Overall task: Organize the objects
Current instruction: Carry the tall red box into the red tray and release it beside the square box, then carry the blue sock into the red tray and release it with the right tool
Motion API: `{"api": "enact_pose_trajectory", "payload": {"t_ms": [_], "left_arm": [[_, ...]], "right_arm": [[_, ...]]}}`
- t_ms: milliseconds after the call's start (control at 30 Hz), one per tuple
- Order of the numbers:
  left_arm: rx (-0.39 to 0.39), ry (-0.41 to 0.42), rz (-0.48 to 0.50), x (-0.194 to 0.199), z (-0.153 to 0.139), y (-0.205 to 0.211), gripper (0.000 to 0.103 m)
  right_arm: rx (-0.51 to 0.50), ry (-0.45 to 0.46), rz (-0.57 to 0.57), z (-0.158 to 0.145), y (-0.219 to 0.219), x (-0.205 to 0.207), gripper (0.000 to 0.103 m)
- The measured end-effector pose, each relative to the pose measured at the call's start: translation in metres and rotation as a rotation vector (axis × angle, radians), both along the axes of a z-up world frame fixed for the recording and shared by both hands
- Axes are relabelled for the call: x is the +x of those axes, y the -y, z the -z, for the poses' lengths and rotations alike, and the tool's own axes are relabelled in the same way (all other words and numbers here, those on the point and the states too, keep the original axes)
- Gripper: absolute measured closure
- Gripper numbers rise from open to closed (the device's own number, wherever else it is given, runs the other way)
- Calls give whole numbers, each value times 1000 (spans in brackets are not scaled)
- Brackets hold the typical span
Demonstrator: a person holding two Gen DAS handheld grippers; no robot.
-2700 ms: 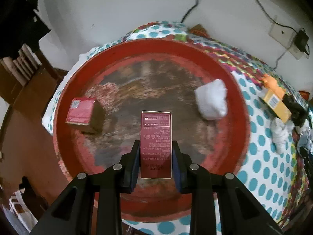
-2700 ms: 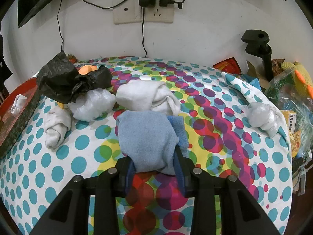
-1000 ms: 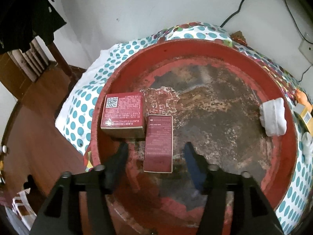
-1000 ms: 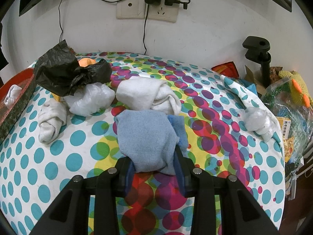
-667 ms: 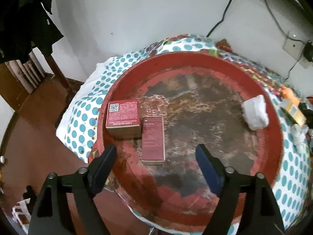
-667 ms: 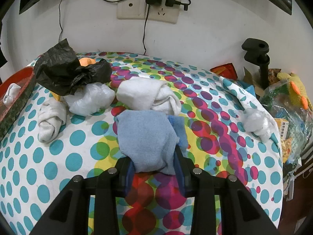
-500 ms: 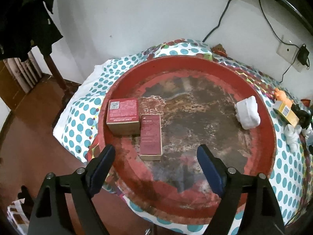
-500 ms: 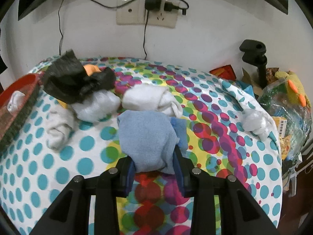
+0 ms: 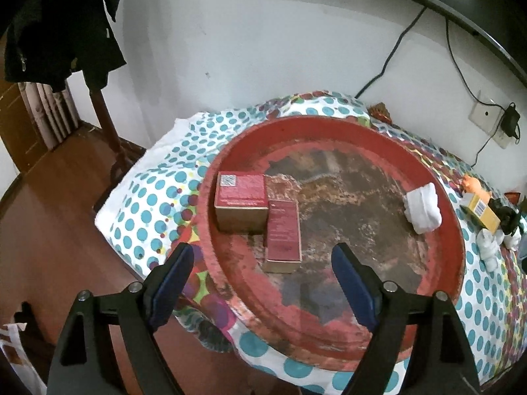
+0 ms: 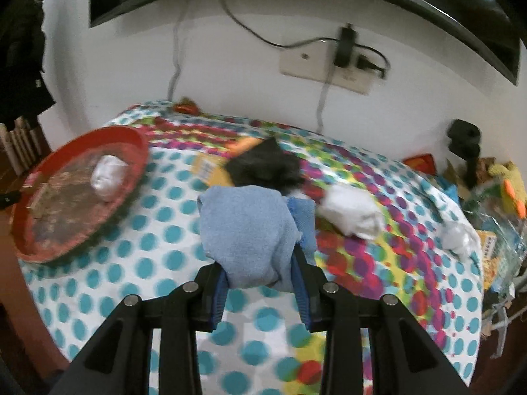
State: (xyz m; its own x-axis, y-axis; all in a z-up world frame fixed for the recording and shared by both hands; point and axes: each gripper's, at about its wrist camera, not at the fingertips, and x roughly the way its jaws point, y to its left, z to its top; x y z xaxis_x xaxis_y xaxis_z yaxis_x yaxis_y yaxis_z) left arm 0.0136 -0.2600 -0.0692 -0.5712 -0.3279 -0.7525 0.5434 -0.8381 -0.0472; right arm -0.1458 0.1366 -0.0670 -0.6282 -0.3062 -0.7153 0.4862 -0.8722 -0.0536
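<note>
Two red boxes sat side by side in the red tray (image 9: pixel 457 237), the slim red box (image 9: pixel 284 234) lying flat against the square red box (image 9: pixel 241 194), and the left gripper (image 9: pixel 260 273) hung over them with jaws wide and nothing between them. Moments earlier those jaws had clamped the slim box upright above the tray; they had just been opening, so that placement looked done. A white sock roll (image 9: pixel 423 212) lay at the tray's far rim. Meanwhile the right gripper (image 10: pixel 262 283) kept its pads squeezed on the blue cloth bundle (image 10: pixel 247 227), which earlier sat low among the white rolls and was now carried clear of the dotted tablecloth (image 10: pixel 164 230), swung toward the tray, likely next in line for it
</note>
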Motion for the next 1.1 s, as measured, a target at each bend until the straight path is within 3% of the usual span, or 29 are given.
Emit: {"api": "enact_pose_trajectory", "payload": {"t_ms": [167, 300, 600, 800, 1100], "left_arm": [[20, -23, -16, 9, -1, 11, 19], [21, 18, -26, 10, 3, 18, 19], [-41, 22, -47, 14, -2, 20, 15], [-20, 24, -95, 19, -1, 35, 10], [11, 44, -170, 27, 8, 59, 10]], "right_arm": [[-20, 5, -85, -8, 45, 21, 68], [-39, 24, -159, -11, 81, 30, 68], [-28, 48, -283, -5, 176, 55, 68], [-12, 112, -297, 12, 207, 53, 68], [47, 125, -291, 30, 230, 44, 68]]}}
